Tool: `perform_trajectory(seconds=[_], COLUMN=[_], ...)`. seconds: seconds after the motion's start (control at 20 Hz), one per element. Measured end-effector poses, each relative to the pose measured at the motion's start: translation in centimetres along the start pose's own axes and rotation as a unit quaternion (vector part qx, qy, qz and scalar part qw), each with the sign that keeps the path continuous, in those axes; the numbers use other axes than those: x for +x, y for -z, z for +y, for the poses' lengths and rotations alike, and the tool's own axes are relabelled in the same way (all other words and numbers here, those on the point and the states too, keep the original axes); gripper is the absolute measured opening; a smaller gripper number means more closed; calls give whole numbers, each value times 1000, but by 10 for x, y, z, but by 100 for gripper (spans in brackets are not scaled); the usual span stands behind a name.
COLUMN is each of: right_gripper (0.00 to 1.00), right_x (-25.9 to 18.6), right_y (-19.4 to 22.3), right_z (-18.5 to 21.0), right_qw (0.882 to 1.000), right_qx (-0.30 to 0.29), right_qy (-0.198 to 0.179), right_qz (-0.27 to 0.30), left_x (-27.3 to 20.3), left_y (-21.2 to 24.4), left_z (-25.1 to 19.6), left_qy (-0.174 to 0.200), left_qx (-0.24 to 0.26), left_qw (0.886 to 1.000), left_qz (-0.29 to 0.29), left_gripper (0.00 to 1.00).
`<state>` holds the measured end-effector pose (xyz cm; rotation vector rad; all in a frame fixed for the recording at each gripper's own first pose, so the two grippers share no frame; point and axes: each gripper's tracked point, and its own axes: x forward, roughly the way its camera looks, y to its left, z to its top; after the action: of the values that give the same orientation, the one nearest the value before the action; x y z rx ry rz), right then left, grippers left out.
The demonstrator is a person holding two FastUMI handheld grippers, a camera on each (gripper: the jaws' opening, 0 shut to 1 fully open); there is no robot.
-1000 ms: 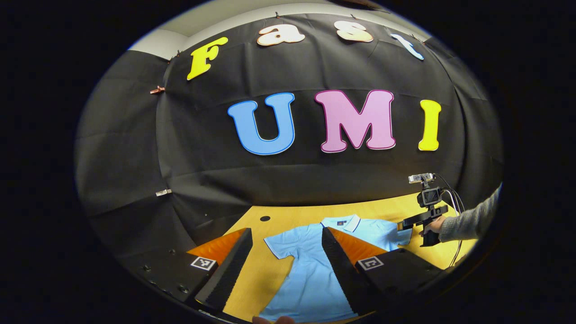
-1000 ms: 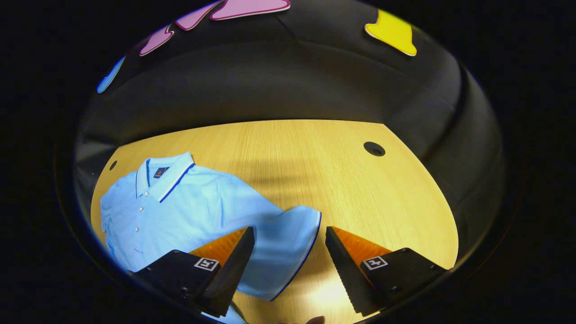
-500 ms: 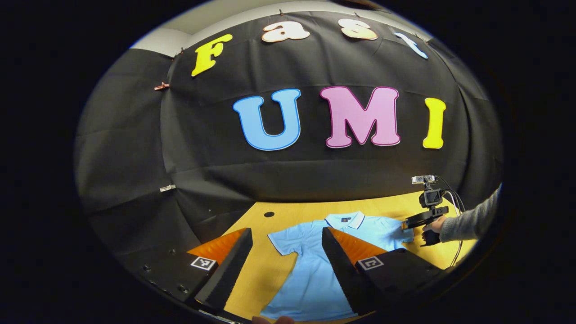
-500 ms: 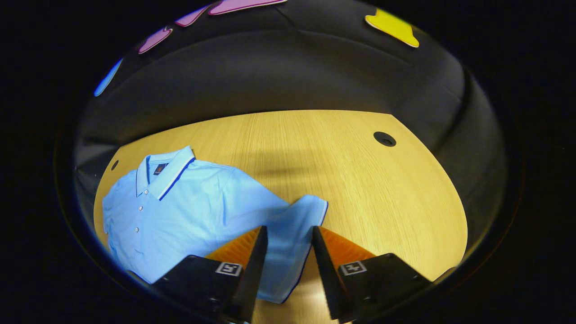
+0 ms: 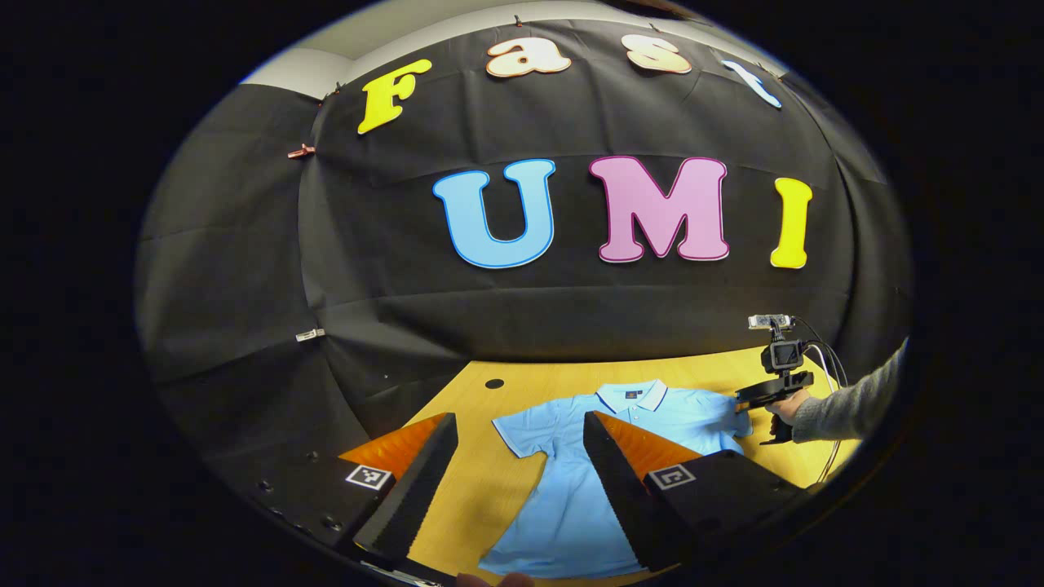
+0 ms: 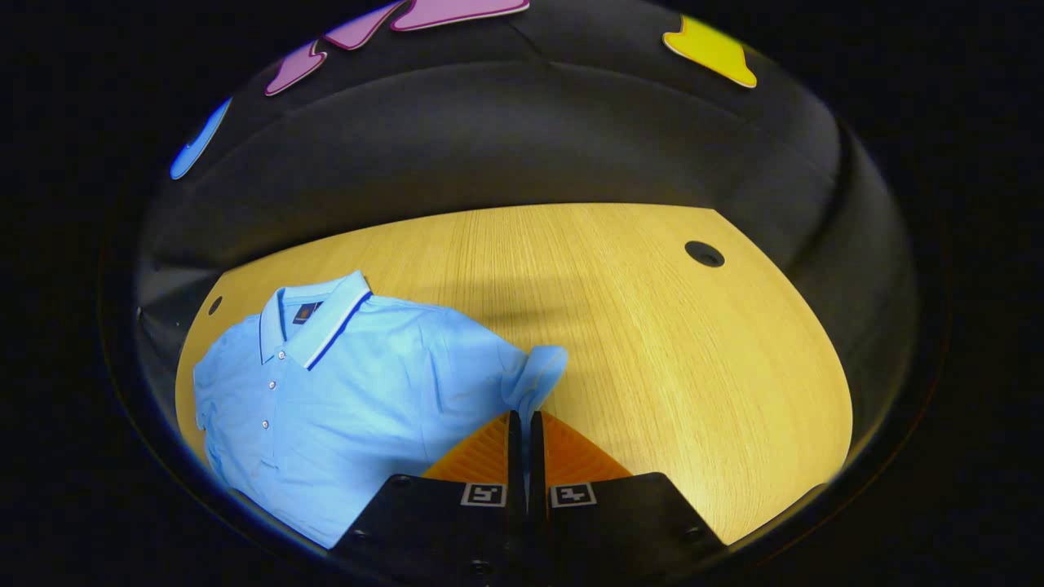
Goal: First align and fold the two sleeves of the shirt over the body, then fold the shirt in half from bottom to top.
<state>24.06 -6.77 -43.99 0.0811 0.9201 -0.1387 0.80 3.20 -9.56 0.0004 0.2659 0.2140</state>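
Two grippers work a pale blue shirt [image 5: 571,489] lying flat, collar away, on a wooden table [image 5: 473,497]. Left gripper view: the left gripper [image 5: 518,481] hangs above the shirt's near half, fingers spread wide and holding nothing, while the far gripper and a gray sleeve [image 5: 848,403] sit at the garment's right side. Right gripper view: the right gripper [image 6: 522,432] is pinched closed on the shirt's right sleeve [image 6: 534,379], which bunches at the fingertips; shirt buttons [image 6: 273,383] and a table hole [image 6: 704,253] read clearly here. Light, limp cloth likely sags and slips, so cuff edges look the safest hold.
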Motion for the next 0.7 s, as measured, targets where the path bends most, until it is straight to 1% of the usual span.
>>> perform_trajectory(seconds=[0.1, 0.25, 0.45, 0.7], right_gripper=[5, 5, 5, 5], right_x=[-11, -31, -48, -66], right_y=[-15, -29, -32, -26], right_z=[10, 37, 88, 159], right_qw=[1000, 998, 994, 983], right_qx=[-7, -20, -44, -88], right_qy=[-8, -36, -83, -147], right_qz=[-24, -48, -61, -67], left_x=[-1, -3, -3, -11], left_y=[1, 4, 5, 9], left_z=[2, 5, 12, 25], left_qy=[1, 3, -1, -15], left_qx=[-3, -6, -11, -19], left_qw=[1000, 1000, 1000, 1000], left_qz=[0, 1, -2, 1], left_gripper=[99, 99, 98, 99])
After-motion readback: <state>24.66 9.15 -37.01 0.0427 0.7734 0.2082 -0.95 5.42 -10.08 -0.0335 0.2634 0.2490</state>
